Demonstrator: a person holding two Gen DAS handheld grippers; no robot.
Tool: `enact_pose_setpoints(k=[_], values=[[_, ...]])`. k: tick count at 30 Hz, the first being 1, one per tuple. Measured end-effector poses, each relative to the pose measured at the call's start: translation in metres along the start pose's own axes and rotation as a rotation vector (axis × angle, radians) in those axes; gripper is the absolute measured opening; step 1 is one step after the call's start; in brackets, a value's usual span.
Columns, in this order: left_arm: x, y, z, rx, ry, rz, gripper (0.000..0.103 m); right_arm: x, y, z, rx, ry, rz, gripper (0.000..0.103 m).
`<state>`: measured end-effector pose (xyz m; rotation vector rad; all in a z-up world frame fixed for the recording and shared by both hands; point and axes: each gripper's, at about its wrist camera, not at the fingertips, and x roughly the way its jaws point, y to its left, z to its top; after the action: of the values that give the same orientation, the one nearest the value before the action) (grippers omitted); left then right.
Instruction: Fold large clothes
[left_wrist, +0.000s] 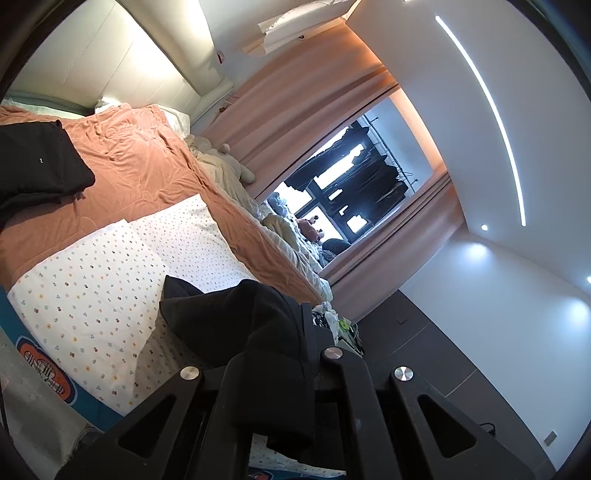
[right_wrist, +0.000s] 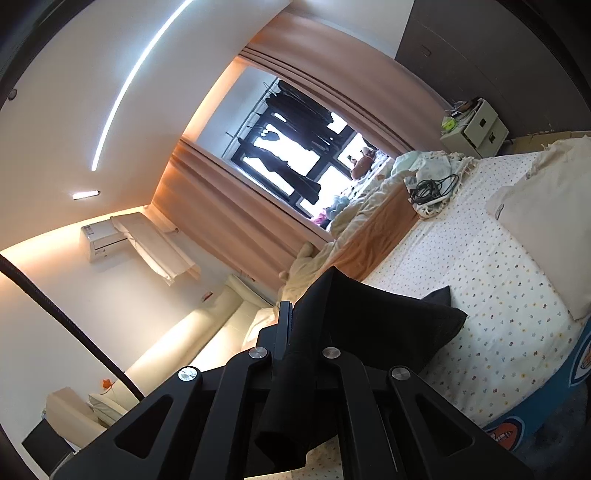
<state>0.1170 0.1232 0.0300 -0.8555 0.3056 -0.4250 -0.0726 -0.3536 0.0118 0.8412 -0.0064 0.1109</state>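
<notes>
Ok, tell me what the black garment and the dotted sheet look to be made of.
Black garment: soft matte knit, probably cotton or fleece; it drapes in thick folds with no shine. Dotted sheet: thin woven cotton by the look, flat, matte, lightly creased, printed with small flowers.

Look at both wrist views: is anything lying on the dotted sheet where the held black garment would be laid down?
Nothing visible blocks it. Both jaws are shut on the black garment, and the dotted sheet beneath is bare. The folded black pile and cable bundle lie off to the sides.
</notes>
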Motion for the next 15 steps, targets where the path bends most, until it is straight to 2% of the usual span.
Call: enact_pose_setpoints(k=[8, 15], values=[[0.022, 0.012, 0.005, -0.005, 0.019, 0.027, 0.004, 0.023, -0.018, -0.003, 0.01, 0.01, -0.018, 0.0], [0.071, 0.015, 0.025, -0.005, 0.014, 0.035, 0.004, 0.075, -0.028, 0.022, 0.044, -0.007, -0.052, 0.0]])
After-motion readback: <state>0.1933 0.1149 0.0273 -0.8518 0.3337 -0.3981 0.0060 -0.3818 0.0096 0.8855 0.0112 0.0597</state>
